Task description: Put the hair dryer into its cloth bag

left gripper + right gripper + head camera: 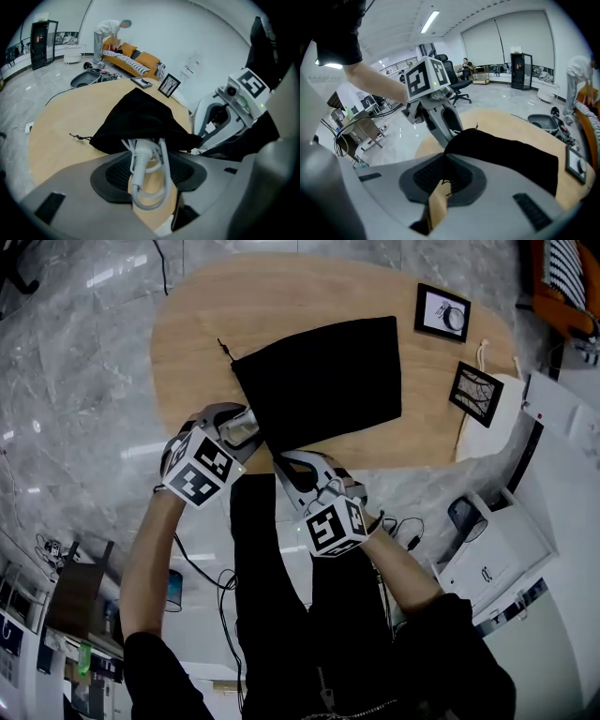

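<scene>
Black cloth bag (323,381) lies flat mid-counter (202,315), its mouth at the near edge. We see the left gripper (246,427) there, with its fingers (117,173) clamped on a looped white hair dryer cord (143,164) that runs into the bag mouth. The dryer body is hidden, and the bag bulges over it. The right gripper (291,465) sits just beside it, fingers (424,176) pinched on the bag's near hem. The hem is partly lost behind the pads. Two framed pictures (442,312) sit toward the right end. A white pouch (492,423) hangs off that edge, cut off by boxes.
</scene>
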Tool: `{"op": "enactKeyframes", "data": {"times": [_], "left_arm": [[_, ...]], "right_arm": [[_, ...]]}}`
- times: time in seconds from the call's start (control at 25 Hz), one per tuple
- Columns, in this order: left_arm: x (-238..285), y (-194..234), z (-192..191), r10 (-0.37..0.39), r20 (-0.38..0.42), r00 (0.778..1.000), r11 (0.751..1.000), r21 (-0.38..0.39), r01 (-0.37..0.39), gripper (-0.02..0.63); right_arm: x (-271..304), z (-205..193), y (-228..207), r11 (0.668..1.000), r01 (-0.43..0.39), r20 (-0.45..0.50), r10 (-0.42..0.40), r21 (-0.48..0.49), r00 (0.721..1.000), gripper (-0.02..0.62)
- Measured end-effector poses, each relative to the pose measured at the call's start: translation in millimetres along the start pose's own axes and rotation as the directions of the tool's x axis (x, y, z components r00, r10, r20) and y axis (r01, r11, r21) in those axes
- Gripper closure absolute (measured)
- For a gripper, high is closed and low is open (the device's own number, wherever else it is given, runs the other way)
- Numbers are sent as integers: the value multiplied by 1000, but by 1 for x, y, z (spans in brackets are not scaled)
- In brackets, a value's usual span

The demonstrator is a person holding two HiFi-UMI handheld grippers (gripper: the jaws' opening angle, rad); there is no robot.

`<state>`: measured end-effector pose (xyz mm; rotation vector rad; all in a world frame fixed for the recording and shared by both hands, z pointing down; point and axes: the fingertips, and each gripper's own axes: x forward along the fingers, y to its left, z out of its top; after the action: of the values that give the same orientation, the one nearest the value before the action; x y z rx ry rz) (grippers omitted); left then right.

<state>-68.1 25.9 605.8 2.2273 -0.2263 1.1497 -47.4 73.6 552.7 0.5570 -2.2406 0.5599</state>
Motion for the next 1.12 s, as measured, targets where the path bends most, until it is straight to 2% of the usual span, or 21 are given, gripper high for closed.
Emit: {"op": "enactKeyframes", "data": {"times": [0.24,0.44,0.68,0.8,0.92,1.0,1.12], "left_arm": [[14,-2,21,-59,59,997,998,10,58,380],[18,-2,33,-85,113,990,996,-11,87,383],[36,-4,56,-131,248,960,989,-31,143,387],[44,-6,61,-147,251,957,988,-4,152,385],[38,-9,61,-164,255,953,985,-16,174,397],[28,-10,65,-163,264,951,984,-22,175,407],[13,-6,64,-146,260,955,988,-12,154,413]], "right_arm": [[-4,-2,3,1000,-26,0,26,4,1000,574],[-12,-2,4,997,-71,16,71,12,997,574],[-15,-3,-2,997,-73,7,73,4,997,574],[-11,-16,-13,999,-26,-51,27,23,998,574],[-12,-33,-24,998,27,-109,-21,57,994,571],[-17,-39,-29,996,56,-105,-48,74,993,477],[-20,-52,-30,994,78,-129,-69,72,989,469]]}}
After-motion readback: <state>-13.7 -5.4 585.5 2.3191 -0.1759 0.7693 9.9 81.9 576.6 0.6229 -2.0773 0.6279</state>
